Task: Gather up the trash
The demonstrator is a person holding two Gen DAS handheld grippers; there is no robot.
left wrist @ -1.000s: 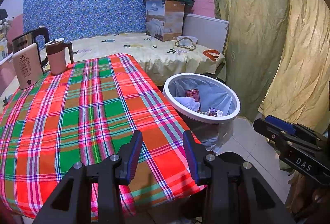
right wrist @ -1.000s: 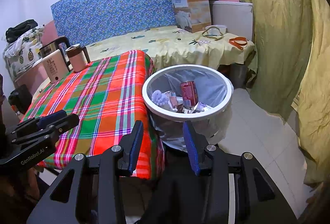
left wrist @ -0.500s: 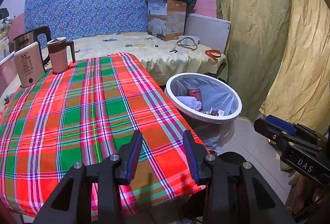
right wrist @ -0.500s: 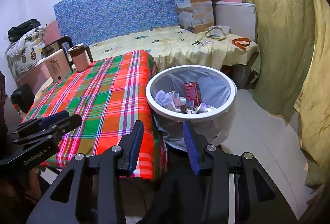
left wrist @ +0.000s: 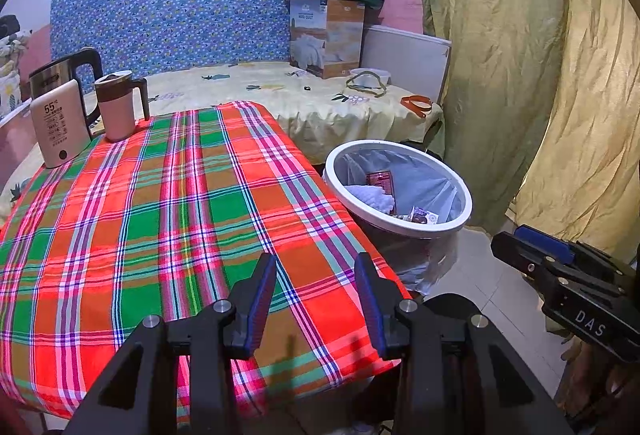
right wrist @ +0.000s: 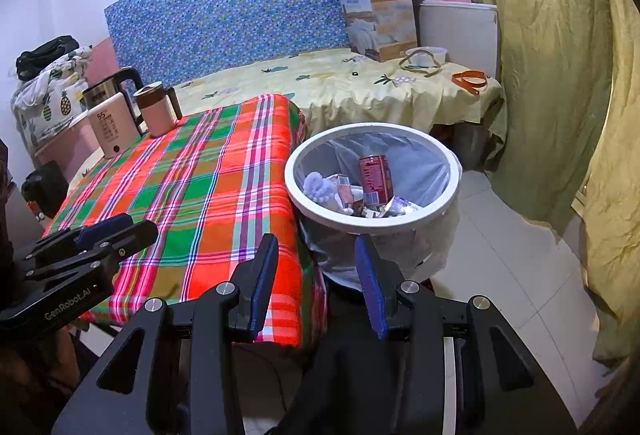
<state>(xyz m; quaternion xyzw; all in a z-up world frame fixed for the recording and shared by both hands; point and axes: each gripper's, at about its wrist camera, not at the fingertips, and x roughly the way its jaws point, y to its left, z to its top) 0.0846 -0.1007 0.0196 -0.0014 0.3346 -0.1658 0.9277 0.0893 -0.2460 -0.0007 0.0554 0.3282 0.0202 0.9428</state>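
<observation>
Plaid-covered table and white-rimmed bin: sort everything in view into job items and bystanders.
Job:
white-rimmed lined trash bin
red drink can inside it
crumpled wrappers and tissue inside it

Bystanders:
steel electric kettle
cream warmer marked 55
pink lidded mug
cardboard quilt box
orange strap

Desk cloth [left wrist: 160, 219]: plaid, red/orange/green w/ white, pink & blue lines. Bin [right wrist: 400, 221]: white rim, grey-clear liner; red can [right wrist: 375, 179] inside, plus whitish wrappers. Bed sheet [right wrist: 340, 87]: pale yellow, pineapple print. Headboard [left wrist: 180, 11]: blue w/ tiny white & yellow dots. Curtains [left wrist: 540, 75]: olive-yellow. Mug [left wrist: 116, 103]: pink body, brown lid & handle. Cream box [left wrist: 60, 127] marked "55". Both claws black w/ blue pads [left wrist: 262, 295].
</observation>
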